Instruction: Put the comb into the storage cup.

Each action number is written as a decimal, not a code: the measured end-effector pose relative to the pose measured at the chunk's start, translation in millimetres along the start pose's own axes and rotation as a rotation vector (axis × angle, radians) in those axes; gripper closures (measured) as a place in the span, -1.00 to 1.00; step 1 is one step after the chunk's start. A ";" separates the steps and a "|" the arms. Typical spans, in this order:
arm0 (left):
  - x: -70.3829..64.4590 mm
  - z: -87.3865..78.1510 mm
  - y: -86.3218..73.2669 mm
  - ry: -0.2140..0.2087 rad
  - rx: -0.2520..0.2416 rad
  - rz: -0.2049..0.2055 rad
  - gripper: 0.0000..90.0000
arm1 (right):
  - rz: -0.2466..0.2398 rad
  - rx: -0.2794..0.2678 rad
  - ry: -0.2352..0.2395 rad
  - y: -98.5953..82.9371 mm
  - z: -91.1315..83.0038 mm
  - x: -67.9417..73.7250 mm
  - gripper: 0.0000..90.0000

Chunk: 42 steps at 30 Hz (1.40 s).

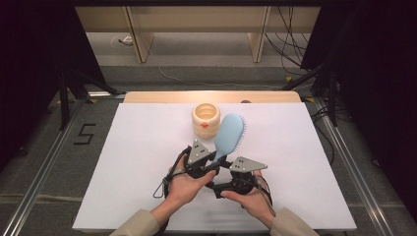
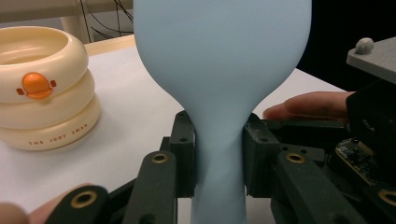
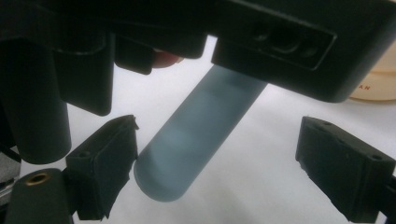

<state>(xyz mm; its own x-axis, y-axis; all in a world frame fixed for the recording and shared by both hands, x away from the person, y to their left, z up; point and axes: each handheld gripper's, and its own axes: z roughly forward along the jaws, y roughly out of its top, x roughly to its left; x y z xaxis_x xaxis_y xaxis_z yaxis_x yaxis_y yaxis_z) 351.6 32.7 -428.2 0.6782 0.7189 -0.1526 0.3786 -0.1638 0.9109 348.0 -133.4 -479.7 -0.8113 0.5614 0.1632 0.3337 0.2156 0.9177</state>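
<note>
A light blue hairbrush is held off the white tabletop, its head pointing away from me and bristles facing right. My left gripper is shut on its narrow neck; in the left gripper view both pads press the sides of the brush's blue neck. My right gripper sits just behind and below it, open. In the right gripper view the brush's rounded handle end lies between the wide-apart jaws, close to the left pad.
A cream cup made of stacked rings with an orange duck bill stands just left of the brush head, also visible as the cup. The white tabletop extends widely to both sides. Dark stands and cables lie beyond the table's far edge.
</note>
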 end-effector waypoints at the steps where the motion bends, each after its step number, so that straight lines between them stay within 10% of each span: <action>1: -0.1 0.0 0.0 -0.001 0.000 -0.001 0.54 | 0.001 0.000 0.000 0.0 0.2 0.1 -0.70; 10: -1.5 0.2 1.0 -0.003 -0.007 0.000 0.54 | -0.014 0.001 0.000 -0.1 2.2 1.7 -0.62; 27: -0.4 0.0 1.6 0.004 -0.007 -0.006 0.54 | -0.010 -0.014 0.053 1.3 2.6 6.3 0.11; 42: -0.8 -0.3 1.9 0.017 0.004 -0.020 0.52 | 0.168 -0.012 0.056 -1.0 1.4 -2.6 0.40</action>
<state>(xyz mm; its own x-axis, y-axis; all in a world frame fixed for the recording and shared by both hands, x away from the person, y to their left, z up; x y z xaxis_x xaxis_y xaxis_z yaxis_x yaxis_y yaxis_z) 351.6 32.0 -426.2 0.6597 0.7335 -0.1639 0.3945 -0.1524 0.9062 350.4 -133.9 -481.6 -0.7701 0.5433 0.3345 0.4616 0.1126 0.8799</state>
